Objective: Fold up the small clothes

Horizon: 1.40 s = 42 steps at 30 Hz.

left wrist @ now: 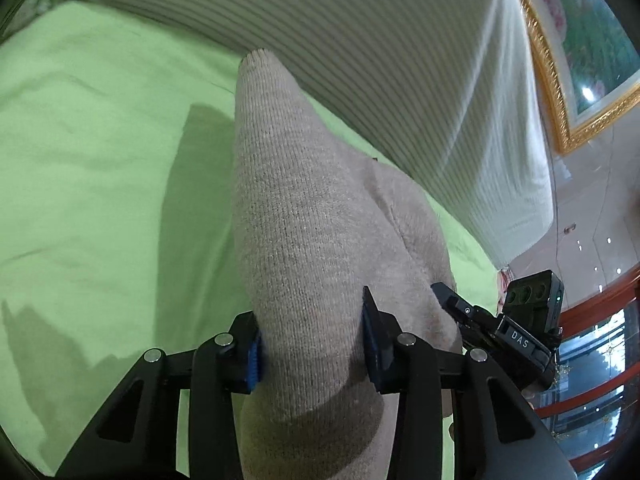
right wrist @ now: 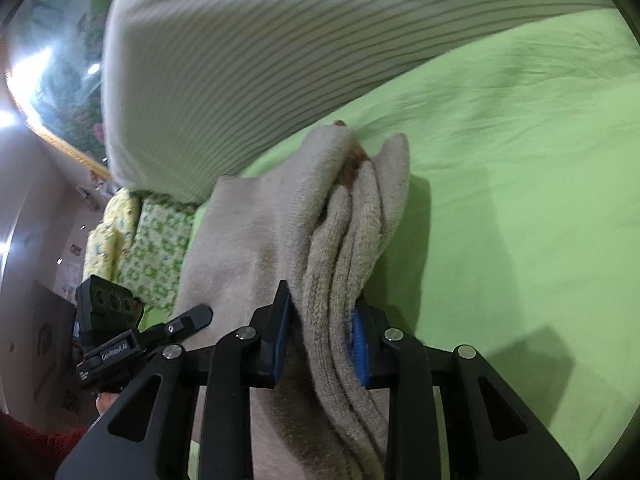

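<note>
- A beige knitted garment (left wrist: pixel 320 240) was held above a light green sheet (left wrist: pixel 100 160), gripped at two places by the two grippers.
- In the left wrist view, the garment ran from the 6 o'clock edge up toward 12 o'clock, ending in a narrow rounded tip just short of a striped white pillow (left wrist: pixel 380 60).
- The left gripper (left wrist: pixel 314 344) was closed on a smooth, bunched band of the garment; its blue-faced pads were pressed against the cloth on both sides, with the jaws standing at a middling gap filled by the fabric.
- The right gripper (right wrist: pixel 320 344) was clamped on a thicker stack of ribbed, folded layers; cloth filled the narrow gap between its pads.
- In the right wrist view, the garment (right wrist: pixel 280 232) spread from 6 o'clock toward 12 o'clock, its folded edges fanned out at about 1 o'clock over the sheet (right wrist: pixel 520 200).
- A small orange-brown patch was seen between the folds near the far end; what it was could not be told.
- The striped pillow (right wrist: pixel 240 60) lay across the 11 to 1 o'clock area, touching the sheet.
- A patterned green and yellow cloth (right wrist: pixel 148 240) was seen at 9 o'clock, beside the pillow.
- The other gripper's black body was seen at 4 o'clock in the left view and at 8 o'clock in the right view.
- A gold-framed picture (left wrist: pixel 580 60) stood at 2 o'clock in the left view.
</note>
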Tool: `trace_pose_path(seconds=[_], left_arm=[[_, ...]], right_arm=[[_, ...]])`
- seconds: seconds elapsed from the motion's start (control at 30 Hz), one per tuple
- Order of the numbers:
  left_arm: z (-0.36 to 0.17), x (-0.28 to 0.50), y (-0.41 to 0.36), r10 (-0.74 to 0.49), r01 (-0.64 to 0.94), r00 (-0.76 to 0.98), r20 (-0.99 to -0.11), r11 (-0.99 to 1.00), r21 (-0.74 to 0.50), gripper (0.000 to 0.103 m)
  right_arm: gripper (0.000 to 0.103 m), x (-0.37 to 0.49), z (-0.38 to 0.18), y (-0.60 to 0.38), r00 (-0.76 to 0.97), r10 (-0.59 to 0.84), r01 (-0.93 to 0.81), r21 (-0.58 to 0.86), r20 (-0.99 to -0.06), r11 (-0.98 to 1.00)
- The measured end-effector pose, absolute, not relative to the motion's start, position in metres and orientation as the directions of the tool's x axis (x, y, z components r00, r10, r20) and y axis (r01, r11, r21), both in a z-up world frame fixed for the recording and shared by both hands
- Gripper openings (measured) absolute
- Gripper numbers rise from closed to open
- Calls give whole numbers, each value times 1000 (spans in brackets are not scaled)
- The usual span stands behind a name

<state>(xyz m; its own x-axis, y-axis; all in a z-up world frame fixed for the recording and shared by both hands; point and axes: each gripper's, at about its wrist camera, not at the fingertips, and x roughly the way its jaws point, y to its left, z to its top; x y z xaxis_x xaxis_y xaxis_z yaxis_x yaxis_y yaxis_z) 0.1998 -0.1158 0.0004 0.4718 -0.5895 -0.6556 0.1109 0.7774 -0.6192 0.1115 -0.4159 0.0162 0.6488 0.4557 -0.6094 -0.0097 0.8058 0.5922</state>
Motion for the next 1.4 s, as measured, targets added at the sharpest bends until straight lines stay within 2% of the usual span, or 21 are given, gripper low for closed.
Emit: trace_pose_path(seconds=[0.33, 0.57, 0.97, 1.07, 1.13, 1.27, 1.4], left_arm=[[26, 128, -11, -507, 71, 544, -669, 822, -565, 40], [6, 103, 29, -476, 26, 553, -683, 830, -558, 40], [-38, 103, 28, -487, -12, 514, -706, 819, -573, 42], [-46, 107, 29, -479, -27, 500, -722, 824, -566, 47], [-50, 106, 33, -467, -37, 496, -732, 831, -556, 50], [-48, 100, 33, -430, -38, 504, -749, 856, -516, 57], [-37, 91, 27, -385, -19, 512, -768, 889, -458, 58]], right_arm=[[28, 107, 2, -314, 573, 570, -120, 627, -589, 770], [28, 109, -19, -278, 516, 578, -134, 607, -632, 784], [30, 108, -50, -275, 470, 546, -79, 583, -694, 809], [35, 110, -51, -270, 466, 521, -74, 555, -716, 829], [43, 111, -50, -266, 468, 492, -74, 523, -734, 849], [46, 109, -47, -261, 486, 436, -73, 463, -757, 884], [47, 104, -41, -261, 507, 396, -54, 430, -766, 901]])
